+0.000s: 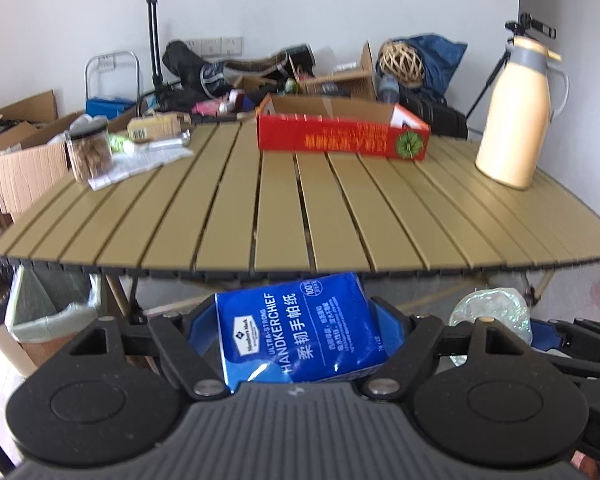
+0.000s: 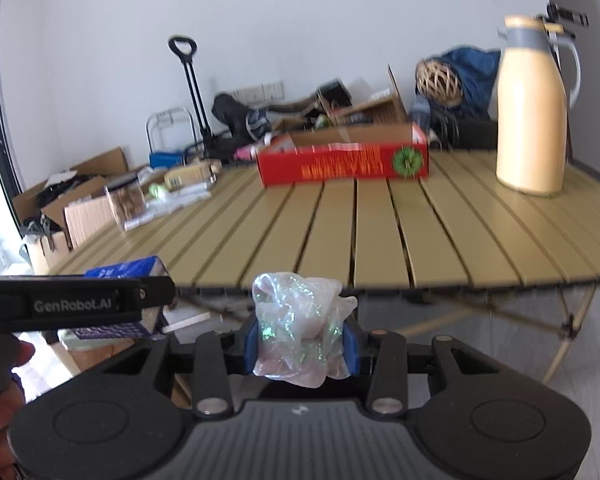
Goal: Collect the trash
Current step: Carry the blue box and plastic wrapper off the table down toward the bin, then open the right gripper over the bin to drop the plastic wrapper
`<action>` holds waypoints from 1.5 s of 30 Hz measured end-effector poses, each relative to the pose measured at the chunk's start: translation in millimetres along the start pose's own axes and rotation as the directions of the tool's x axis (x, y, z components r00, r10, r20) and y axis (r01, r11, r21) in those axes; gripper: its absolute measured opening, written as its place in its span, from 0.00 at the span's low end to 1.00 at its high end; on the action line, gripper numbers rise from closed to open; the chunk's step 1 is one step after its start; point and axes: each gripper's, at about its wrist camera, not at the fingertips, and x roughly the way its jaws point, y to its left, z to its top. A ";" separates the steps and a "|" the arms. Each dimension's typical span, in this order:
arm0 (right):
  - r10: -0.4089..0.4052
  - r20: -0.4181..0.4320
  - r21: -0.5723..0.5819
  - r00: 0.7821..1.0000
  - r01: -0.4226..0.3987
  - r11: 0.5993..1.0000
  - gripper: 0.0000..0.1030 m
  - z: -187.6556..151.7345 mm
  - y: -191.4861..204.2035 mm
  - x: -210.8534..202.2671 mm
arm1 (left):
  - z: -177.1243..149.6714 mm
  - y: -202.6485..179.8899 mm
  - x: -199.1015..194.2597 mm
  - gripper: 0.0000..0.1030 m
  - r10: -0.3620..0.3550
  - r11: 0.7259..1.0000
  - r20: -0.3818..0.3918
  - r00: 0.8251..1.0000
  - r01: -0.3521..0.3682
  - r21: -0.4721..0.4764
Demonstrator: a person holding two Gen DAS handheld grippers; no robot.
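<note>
My left gripper (image 1: 296, 332) is shut on a blue handkerchief tissue pack (image 1: 296, 328), held below and in front of the slatted table's near edge (image 1: 300, 268). My right gripper (image 2: 300, 340) is shut on a crumpled, shiny clear plastic wrapper (image 2: 296, 328), also just in front of the table edge (image 2: 380, 284). In the left wrist view the wrapper (image 1: 492, 312) shows at the lower right. The right wrist view has the left gripper (image 2: 80, 304) with its tissue pack (image 2: 132, 272) at the left. A lined bin (image 1: 48, 320) stands low on the left, beside the table.
On the olive slatted table stand a red open carton (image 1: 340, 136), a cream thermos jug (image 1: 516, 116), a clear jar with brown contents (image 1: 88, 152) and papers (image 1: 140, 160). Cardboard boxes (image 1: 24, 160), a trolley handle (image 1: 152, 24) and bags crowd the wall behind. A hand (image 2: 4, 392) shows at the left.
</note>
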 end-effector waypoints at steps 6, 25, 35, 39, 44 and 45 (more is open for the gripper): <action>-0.006 -0.102 0.016 0.995 0.008 1.000 0.38 -36.4 -6.1 19.4 | -27.9 -1.1 21.6 0.77 0.004 1.000 -0.087 0.996 -0.003 0.009; -0.036 -0.317 0.054 0.948 0.056 0.997 0.38 -96.7 -31.8 89.8 | -96.4 -0.3 120.9 0.77 0.019 1.000 -0.361 0.932 -0.013 0.018; -0.051 -0.366 0.050 0.929 0.074 0.996 0.38 -106.4 -39.3 114.1 | -116.3 12.1 159.6 0.77 0.037 0.999 -0.439 0.897 -0.037 0.009; -0.053 -0.380 0.030 0.923 0.070 0.997 0.38 -100.9 -34.1 134.6 | -113.8 25.2 165.8 0.77 0.057 0.997 -0.447 0.893 -0.077 -0.025; -0.066 -0.380 -0.007 0.923 0.068 0.998 0.39 -91.5 -25.5 165.5 | -110.0 43.7 170.9 0.77 0.088 0.990 -0.454 0.887 -0.129 -0.060; -0.064 -0.381 -0.009 0.922 0.066 0.998 0.39 -89.9 -24.7 171.2 | -109.1 46.9 172.3 0.77 0.091 0.989 -0.456 0.885 -0.136 -0.065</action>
